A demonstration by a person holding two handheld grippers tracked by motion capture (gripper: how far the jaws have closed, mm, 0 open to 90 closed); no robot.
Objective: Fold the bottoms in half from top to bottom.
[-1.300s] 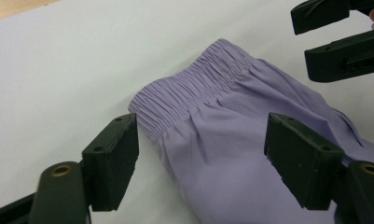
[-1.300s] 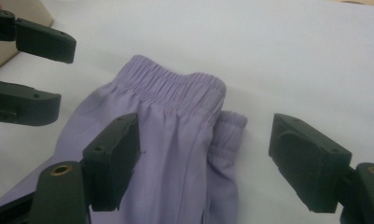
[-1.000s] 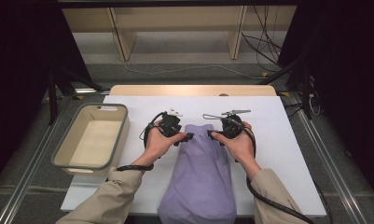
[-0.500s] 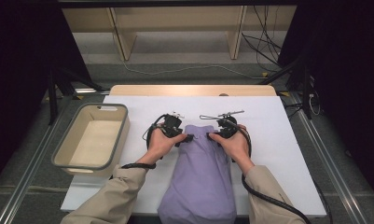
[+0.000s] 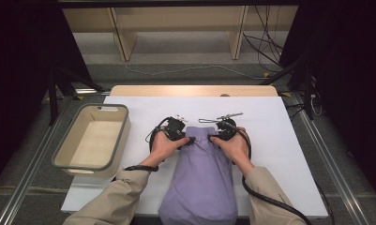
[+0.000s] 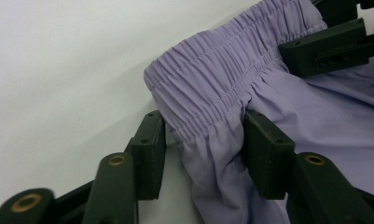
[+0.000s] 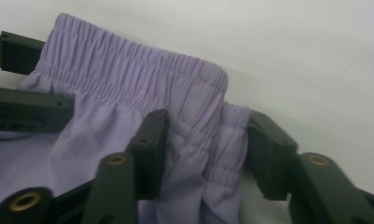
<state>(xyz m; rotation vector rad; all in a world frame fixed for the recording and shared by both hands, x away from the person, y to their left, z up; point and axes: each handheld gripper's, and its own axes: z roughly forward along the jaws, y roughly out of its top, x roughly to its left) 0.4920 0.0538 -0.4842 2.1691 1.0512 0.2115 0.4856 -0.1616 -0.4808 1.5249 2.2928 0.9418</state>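
1. purple shorts (image 5: 202,180) lie flat on the white table (image 5: 289,140), waistband (image 5: 202,133) at the far end, legs running back toward the person's edge.
2. left gripper (image 5: 188,140) sits at the left corner of the waistband (image 6: 208,93). its jaws have just been closing and now have the gathered elastic bunched between them, pads touching cloth on both sides, so i'd call it clamped on the waistband.
3. right gripper (image 5: 214,137) mirrors it on the other corner. its jaws have been closing too, and in the right gripper view a fold of waistband (image 7: 138,74) is squeezed between them.
4. grabbing both corners at once makes sense: the elastic is the thickest, least slippery bit, and two matched holds keep the cloth from twisting when lifted or folded.
5. a beige bin (image 5: 63,150) waits at the table's left, well apart from the shorts, probably where they end up.
6. next is likely lifting the waistband and folding it back toward the legs.
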